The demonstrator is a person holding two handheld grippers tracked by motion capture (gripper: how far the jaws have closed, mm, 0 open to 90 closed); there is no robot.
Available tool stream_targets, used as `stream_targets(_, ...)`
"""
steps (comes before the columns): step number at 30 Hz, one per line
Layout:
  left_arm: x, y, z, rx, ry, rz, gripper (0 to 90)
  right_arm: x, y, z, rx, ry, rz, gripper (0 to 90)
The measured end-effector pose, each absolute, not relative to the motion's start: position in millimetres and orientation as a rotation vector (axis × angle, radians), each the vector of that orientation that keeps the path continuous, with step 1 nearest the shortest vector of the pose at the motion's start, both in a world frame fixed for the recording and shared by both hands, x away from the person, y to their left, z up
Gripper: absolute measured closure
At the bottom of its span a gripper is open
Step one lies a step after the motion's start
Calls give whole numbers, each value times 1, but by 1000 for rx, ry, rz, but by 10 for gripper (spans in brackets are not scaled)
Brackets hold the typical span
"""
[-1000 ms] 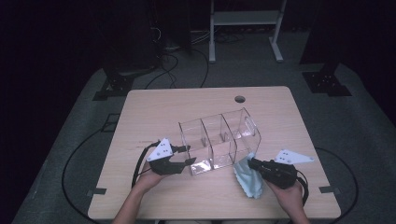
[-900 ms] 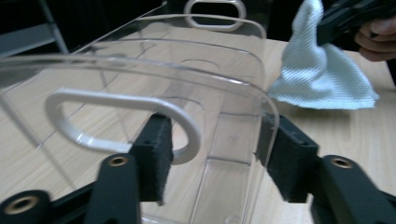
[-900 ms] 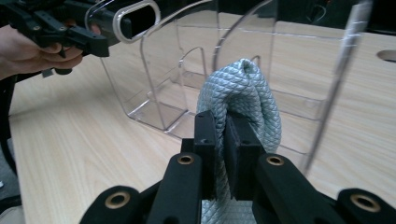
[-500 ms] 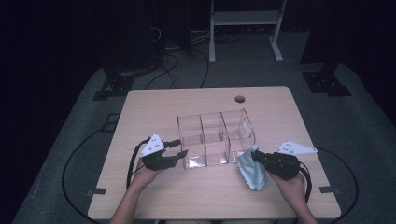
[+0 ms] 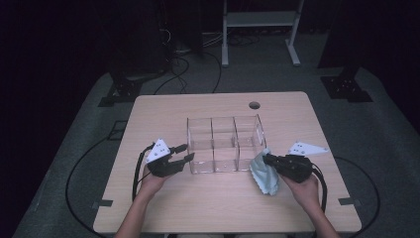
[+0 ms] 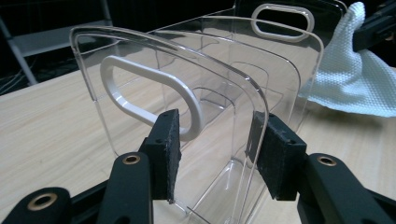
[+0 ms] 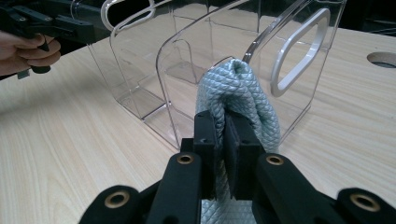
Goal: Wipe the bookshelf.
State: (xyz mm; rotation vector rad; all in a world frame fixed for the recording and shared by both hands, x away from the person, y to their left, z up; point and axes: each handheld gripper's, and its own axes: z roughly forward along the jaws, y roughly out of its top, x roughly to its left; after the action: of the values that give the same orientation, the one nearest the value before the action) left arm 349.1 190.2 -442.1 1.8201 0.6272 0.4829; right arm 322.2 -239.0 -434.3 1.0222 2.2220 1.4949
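Quilted cloth [image 7: 243,88] – soft, pale – beside clear, rigid, three-celled organiser [image 5: 223,144].

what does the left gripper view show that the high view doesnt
The left gripper view alone gives the close detail: the left gripper's foam pads stand either side of the end wall of the clear organizer, one just below its white-rimmed handle slot; the jaws have just been closing on that wall. The cloth's weave is also plain. The high view alone gives the whole table, its round hole, both forearms, the cables and the floor. Both share the organizer, the pale blue cloth and the right gripper holding it.
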Motion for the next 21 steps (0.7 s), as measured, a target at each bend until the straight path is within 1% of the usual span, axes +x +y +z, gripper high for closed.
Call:
stream_targets(10,355,192,-443,1795,663,498,523,328,-238,-434,1023,2230,1497,833)
stream_targets(13,358,194,-444,1783,683,499,520,325,-238,-433,1019,2230,1502,832)
stream_targets(21,356,202,-443,1757,671,470,483,311,-246,-430,1013,2205,1545,832)
